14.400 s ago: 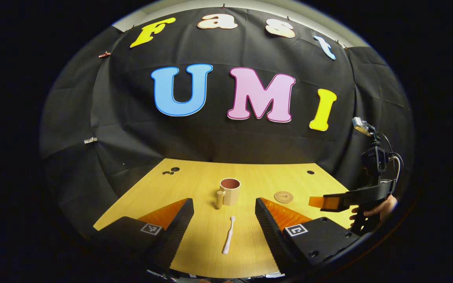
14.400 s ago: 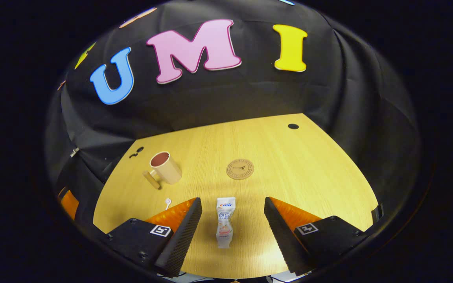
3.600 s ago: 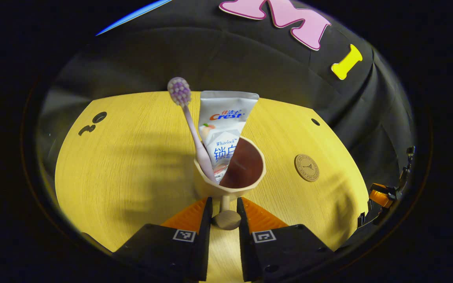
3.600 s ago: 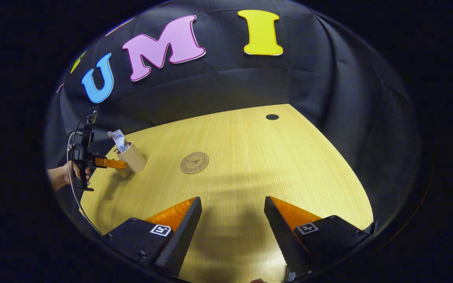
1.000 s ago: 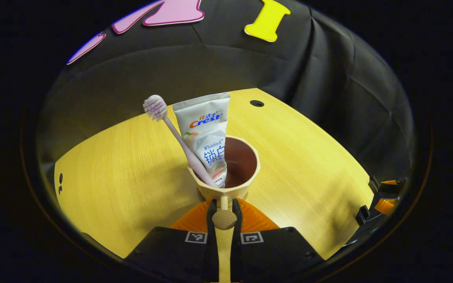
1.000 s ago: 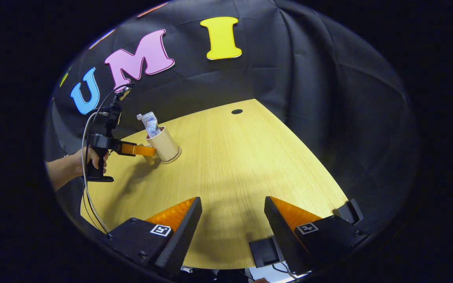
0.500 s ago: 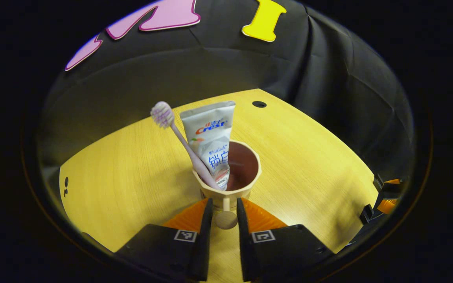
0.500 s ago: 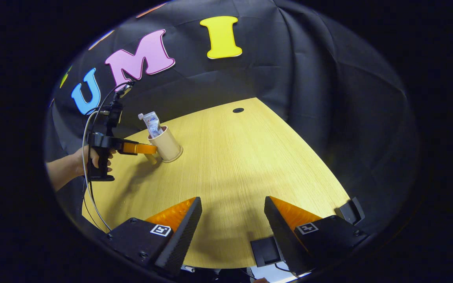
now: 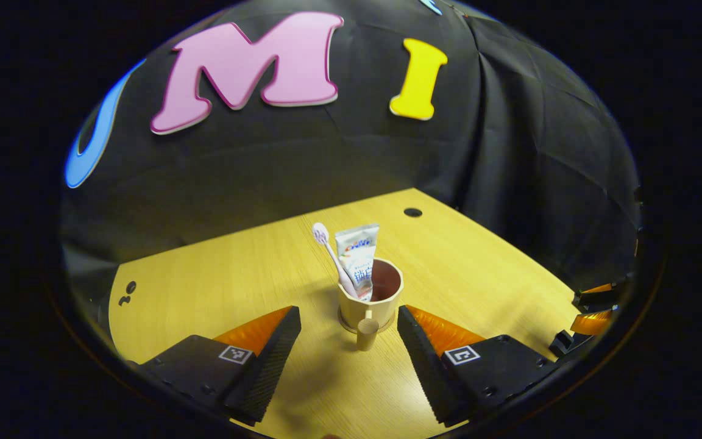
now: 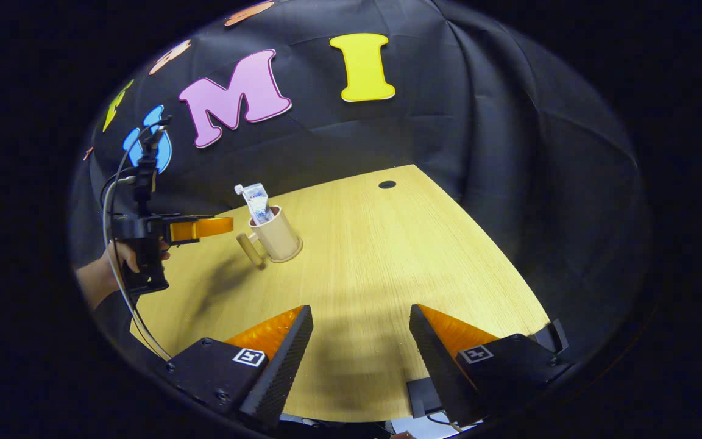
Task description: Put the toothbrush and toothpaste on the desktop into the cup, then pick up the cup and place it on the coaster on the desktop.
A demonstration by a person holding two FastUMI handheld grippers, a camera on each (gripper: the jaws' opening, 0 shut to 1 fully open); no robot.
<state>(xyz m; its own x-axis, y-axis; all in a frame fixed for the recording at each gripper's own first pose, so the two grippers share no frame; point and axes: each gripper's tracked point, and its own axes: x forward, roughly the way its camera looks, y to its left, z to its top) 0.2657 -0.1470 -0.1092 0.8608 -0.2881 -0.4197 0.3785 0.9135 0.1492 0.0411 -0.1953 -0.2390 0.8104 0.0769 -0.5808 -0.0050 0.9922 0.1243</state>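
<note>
A beige cup [image 9: 370, 297] stands upright on the round coaster [image 9: 343, 321], whose rim peeks out under it. A pale toothbrush [image 9: 330, 255] and a white toothpaste tube [image 9: 358, 251] lean inside the cup. Its wooden handle [image 9: 366, 330] points toward my left gripper [image 9: 348, 313], which is open and back from it, touching nothing. In the right gripper view the cup [image 10: 278, 239] with the toothpaste [image 10: 258, 204] stands at the left, the left gripper [image 10: 202, 227] just left of the handle. My right gripper [image 10: 360, 314] is open over bare table near the front edge.
The wooden table [image 10: 400, 256] has a cable hole [image 10: 387, 184] at the far side and small holes [image 9: 125, 293] at its left. A hand [image 10: 113, 268] holds the left gripper. Black fittings [image 10: 424, 390] sit at the table's front edge. The right gripper [image 9: 592, 305] shows at the right edge.
My left gripper has opened, let go of the cup's handle and drawn back. The cup stays standing on the coaster. The right gripper has barely moved.
</note>
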